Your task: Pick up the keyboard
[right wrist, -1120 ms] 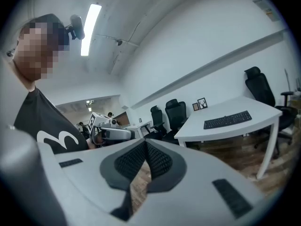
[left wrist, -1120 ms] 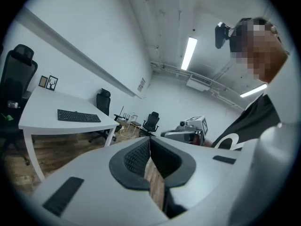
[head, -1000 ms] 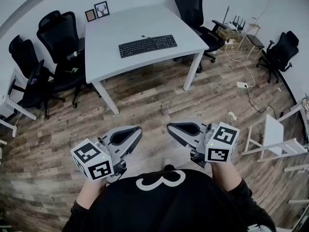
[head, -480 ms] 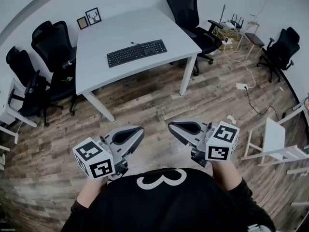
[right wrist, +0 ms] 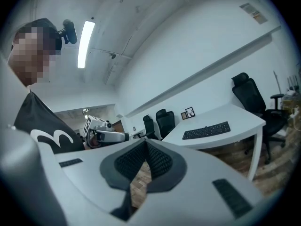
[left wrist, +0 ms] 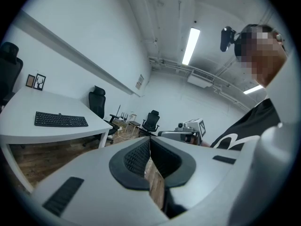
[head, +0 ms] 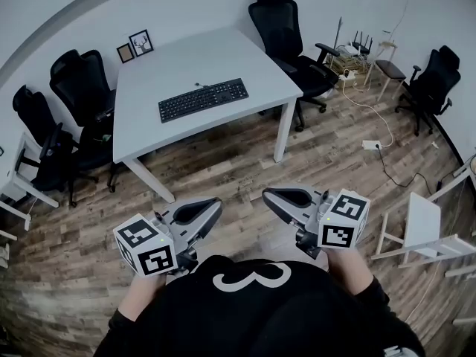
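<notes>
A black keyboard (head: 203, 100) lies on the white table (head: 163, 65), far ahead of me; it also shows in the left gripper view as the keyboard (left wrist: 60, 119) and in the right gripper view as the keyboard (right wrist: 206, 130). My left gripper (head: 216, 204) and right gripper (head: 267, 195) hang close to my chest over the wooden floor, their tips turned toward each other. Both are shut with nothing between the pads. Each stands well short of the table.
Black office chairs (head: 78, 88) stand left of the table and another chair (head: 286, 32) behind its right corner. Two small picture frames (head: 134, 46) sit at the table's back edge. Cables and a power strip (head: 370, 145) lie on the floor at right, near white stools (head: 420, 222).
The table and keyboard have shifted left and a little lower in the head view. Both grippers stay shut and in the same place before my chest.
</notes>
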The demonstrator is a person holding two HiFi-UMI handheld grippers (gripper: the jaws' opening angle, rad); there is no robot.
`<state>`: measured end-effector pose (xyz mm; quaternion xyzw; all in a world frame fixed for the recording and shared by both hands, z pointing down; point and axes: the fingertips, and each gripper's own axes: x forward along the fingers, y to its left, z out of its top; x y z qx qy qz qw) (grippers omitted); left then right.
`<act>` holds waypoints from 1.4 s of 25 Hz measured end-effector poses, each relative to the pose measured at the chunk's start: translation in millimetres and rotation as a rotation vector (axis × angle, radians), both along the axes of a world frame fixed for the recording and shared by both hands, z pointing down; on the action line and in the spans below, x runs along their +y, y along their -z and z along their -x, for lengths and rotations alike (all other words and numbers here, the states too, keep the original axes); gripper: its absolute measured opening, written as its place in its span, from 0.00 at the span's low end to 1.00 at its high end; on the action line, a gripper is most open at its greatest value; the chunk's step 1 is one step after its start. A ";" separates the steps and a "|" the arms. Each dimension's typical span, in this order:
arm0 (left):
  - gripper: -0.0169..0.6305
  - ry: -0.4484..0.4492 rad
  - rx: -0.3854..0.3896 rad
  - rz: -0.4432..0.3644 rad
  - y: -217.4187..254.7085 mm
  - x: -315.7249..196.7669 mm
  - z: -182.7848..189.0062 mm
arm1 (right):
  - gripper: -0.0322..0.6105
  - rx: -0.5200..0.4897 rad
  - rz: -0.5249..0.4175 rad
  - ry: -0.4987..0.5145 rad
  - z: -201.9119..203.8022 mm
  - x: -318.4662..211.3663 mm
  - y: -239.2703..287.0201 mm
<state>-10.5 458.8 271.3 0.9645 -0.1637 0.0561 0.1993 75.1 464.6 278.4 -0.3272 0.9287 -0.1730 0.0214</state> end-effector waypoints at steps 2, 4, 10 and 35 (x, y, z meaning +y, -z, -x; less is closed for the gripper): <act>0.05 0.012 0.008 0.015 -2.0 -6.5 1.3 | 0.06 -0.004 0.008 -0.002 -1.7 -6.1 -3.2; 0.05 0.020 0.016 0.036 -4.6 -16.6 3.6 | 0.07 -0.008 0.018 -0.003 -1.4 -15.2 -5.6; 0.05 0.019 0.038 0.101 -18.1 -65.0 0.4 | 0.07 -0.007 0.050 -0.028 -6.2 -54.6 -14.2; 0.05 0.081 0.091 0.196 -45.3 -342.7 50.6 | 0.07 0.032 0.168 -0.070 2.8 -324.3 -35.9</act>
